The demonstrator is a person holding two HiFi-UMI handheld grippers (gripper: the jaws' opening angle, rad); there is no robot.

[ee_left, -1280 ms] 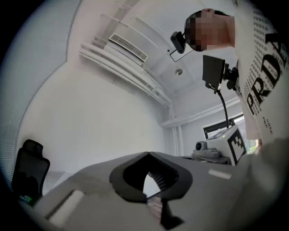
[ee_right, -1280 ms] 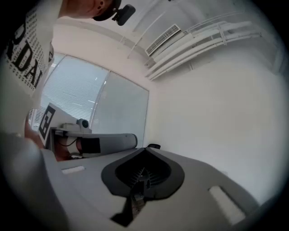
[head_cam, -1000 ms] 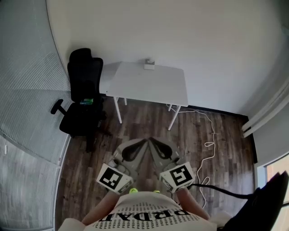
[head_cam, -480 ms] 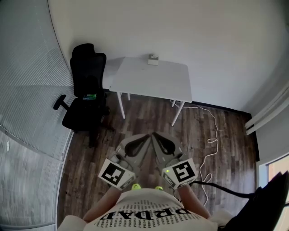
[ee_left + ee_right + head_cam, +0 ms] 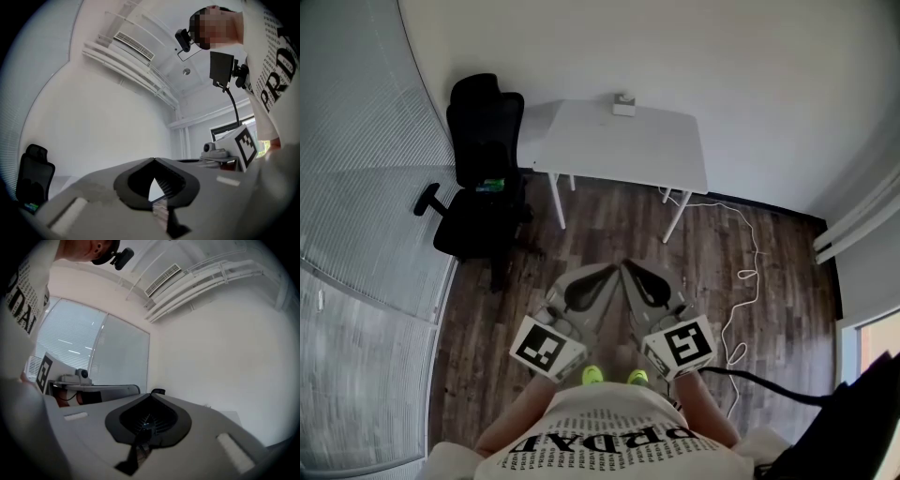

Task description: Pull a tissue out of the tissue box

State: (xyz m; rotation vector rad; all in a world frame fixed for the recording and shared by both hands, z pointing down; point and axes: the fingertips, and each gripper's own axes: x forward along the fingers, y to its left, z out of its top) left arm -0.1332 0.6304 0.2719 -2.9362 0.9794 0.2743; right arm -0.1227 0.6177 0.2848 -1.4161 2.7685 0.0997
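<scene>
One table [image 5: 623,150], one chair [image 5: 483,169], two hand-held grippers [image 5: 612,267] [image 5: 624,264]

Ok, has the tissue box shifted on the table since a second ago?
No. The tissue box sits at the same spot on the far edge of the white table; only the head view has shifted.

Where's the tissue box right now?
In the head view, the tissue box sits far back on the white table, against the wall, right of the black office chair.
</scene>
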